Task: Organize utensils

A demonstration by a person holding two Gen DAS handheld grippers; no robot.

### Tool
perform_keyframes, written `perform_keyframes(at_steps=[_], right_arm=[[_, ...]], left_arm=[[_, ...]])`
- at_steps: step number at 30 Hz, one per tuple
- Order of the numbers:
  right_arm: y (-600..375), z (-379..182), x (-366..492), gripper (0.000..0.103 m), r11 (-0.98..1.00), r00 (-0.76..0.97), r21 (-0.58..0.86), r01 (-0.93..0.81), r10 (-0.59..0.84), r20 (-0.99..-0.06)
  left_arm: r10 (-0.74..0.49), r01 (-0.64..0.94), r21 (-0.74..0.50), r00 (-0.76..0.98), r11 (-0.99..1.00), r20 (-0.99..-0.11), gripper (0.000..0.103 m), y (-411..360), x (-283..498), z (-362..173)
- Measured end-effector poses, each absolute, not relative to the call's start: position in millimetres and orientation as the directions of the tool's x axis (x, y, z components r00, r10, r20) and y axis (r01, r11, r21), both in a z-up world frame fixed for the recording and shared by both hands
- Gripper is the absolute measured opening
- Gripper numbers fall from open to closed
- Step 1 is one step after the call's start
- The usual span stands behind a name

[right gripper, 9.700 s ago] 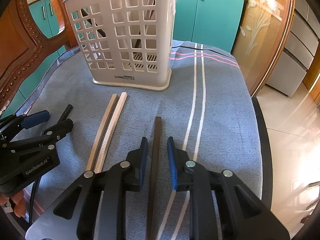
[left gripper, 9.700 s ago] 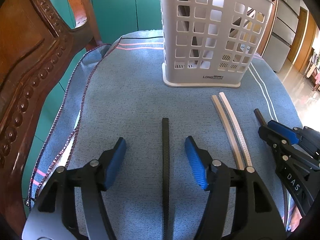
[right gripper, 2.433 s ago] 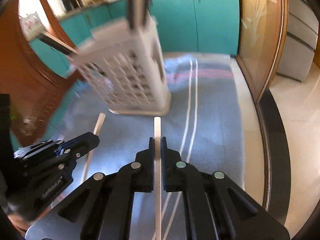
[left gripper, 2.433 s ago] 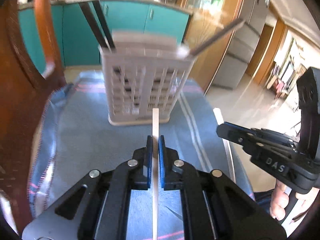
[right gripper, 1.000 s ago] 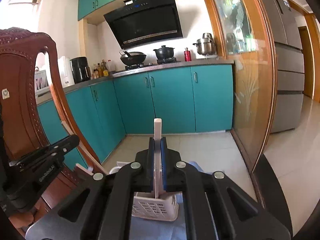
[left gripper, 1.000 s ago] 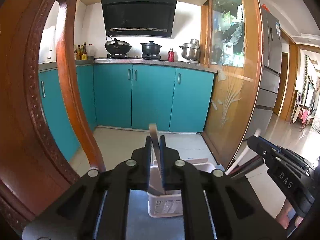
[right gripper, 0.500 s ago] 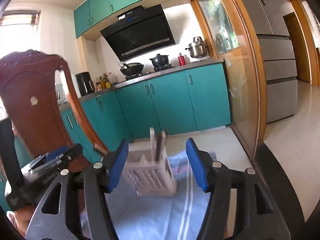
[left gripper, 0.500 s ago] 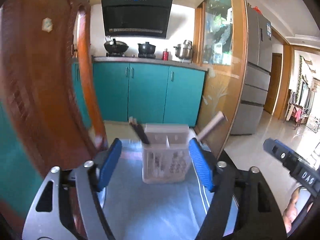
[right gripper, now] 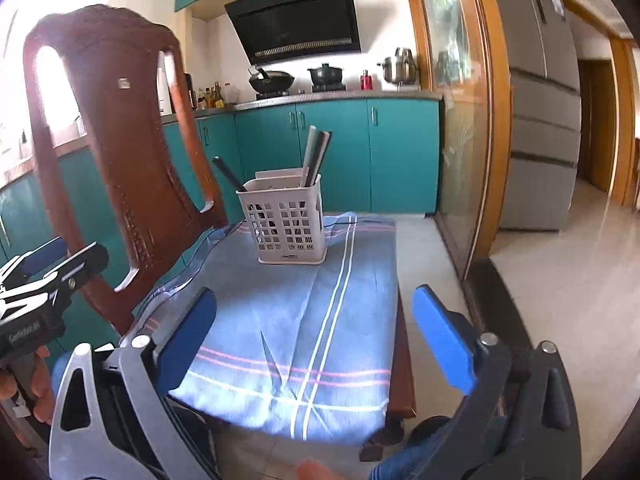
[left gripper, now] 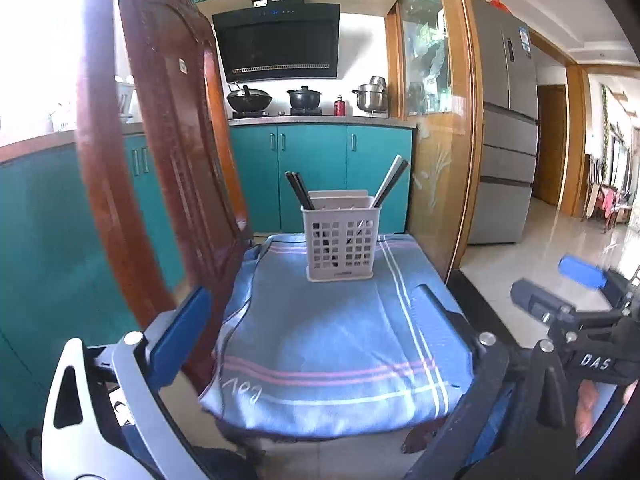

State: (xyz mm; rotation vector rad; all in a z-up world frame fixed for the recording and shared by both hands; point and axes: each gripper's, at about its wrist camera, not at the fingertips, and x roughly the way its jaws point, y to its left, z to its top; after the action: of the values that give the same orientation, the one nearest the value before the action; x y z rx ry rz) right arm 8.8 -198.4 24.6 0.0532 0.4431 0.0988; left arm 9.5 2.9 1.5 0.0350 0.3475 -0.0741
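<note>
Spreading wide, the left gripper point(left gripper: 312, 322) and the right gripper point(right gripper: 316, 328) each held nothing, their blue-padded fingers point(right gripper: 442, 334) parted and well back from the small table draped in a blue striped cloth point(left gripper: 320, 344). At the far end of that cloth stood the white perforated plastic utensil basket point(left gripper: 340, 246), upright. Out of it stuck 2 dark chopsticks point(left gripper: 298, 191) leaning left and 2 more sticks, 1 pale and 1 dark point(left gripper: 390, 182), leaning right. No loose stick showed on the cloth, so the sorting looked finished.

Judging by their form, the sticks were light, thin, stiff and smooth, likely to roll or pivot in a loose pinch. A hold near the middle, pads square across the shaft, seemed safest. The basket looked light too, and probably tippable if a leaning stick were knocked sideways.

Beyond stood a carved brown wooden chair point(right gripper: 120, 128) and teal kitchen cabinets point(left gripper: 316, 172).
</note>
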Motion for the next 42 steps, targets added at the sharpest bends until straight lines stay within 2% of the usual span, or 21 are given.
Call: perform_keyframes(at_steps=[4, 10, 21, 42], right_arm=[[-181, 33, -17, 0.100, 0.996, 0.926, 0.010, -0.088, 0.086, -0.367], [-169, 37, -38, 0.100, 0.997, 0.943, -0.060, -0.056, 0.033, -0.332], [-174, 33, -36, 0.100, 0.999, 0.936, -0.046, -0.016, -0.001, -0.352], [-177, 22, -32, 0.100, 0.999, 0.921, -0.036, -0.035, 0.018, -0.388]], left_arm=[[-0.034, 0.049, 0.035, 0.934, 0.998, -0.355, 0.100, 7, -8, -1], [-0.037, 0.041, 0.004, 0.938, 0.999, -0.344, 0.100, 16, -21, 2], [-0.049, 0.055, 0.008, 0.934, 0.998, -0.353, 0.100, 13, -19, 2], [-0.061, 0.074, 0.020, 0.920, 0.997, -0.388, 0.100, 7, -13, -8]])
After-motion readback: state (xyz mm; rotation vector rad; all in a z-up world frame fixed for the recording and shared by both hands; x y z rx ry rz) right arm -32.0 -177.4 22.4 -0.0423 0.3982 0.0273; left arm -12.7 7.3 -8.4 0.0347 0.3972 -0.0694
